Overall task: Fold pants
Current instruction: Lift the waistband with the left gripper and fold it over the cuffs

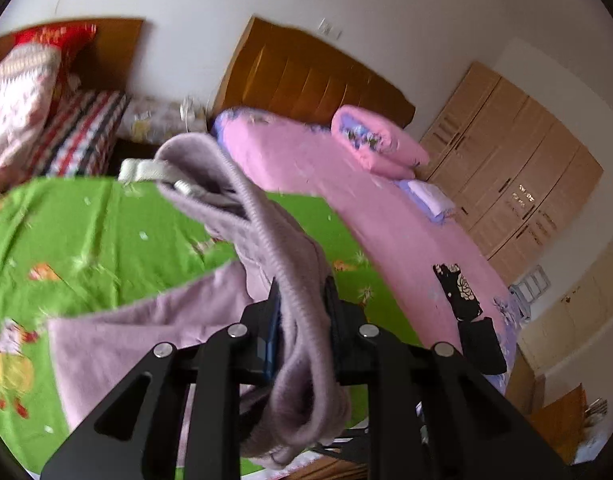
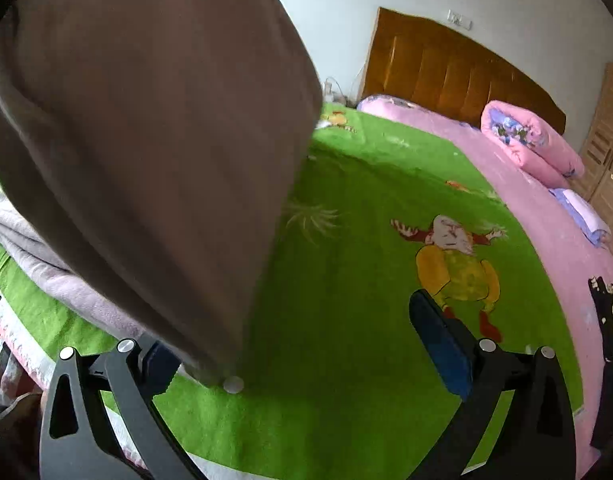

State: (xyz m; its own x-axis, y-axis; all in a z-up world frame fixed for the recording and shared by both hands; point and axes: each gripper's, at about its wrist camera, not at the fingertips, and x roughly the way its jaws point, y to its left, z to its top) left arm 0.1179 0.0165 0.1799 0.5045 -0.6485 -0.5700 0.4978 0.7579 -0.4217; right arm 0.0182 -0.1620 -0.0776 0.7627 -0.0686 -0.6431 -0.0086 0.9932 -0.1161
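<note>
Lilac fleece pants (image 1: 266,240) hang from my left gripper (image 1: 302,284), which is shut on the ribbed waistband. A white drawstring (image 1: 142,170) sticks out at the top. One leg (image 1: 146,332) trails down onto the green sheet (image 1: 86,232). In the right wrist view a shadowed fold of cloth (image 2: 166,140) hangs close to the camera, with a metal snap (image 2: 233,384) at its lower corner. It hides the left fingertip of my right gripper (image 2: 290,332), which is open above the green sheet (image 2: 346,280) and holds nothing. More lilac cloth (image 2: 46,264) lies at the left.
A pink bed (image 1: 346,184) adjoins the green sheet, with a rolled pink quilt (image 1: 378,144), a small folded pile (image 1: 430,196) and a black patterned item (image 1: 458,288). Behind it are a wooden headboard (image 1: 306,76) and a wardrobe (image 1: 506,168). Striped bedding (image 1: 78,136) lies far left.
</note>
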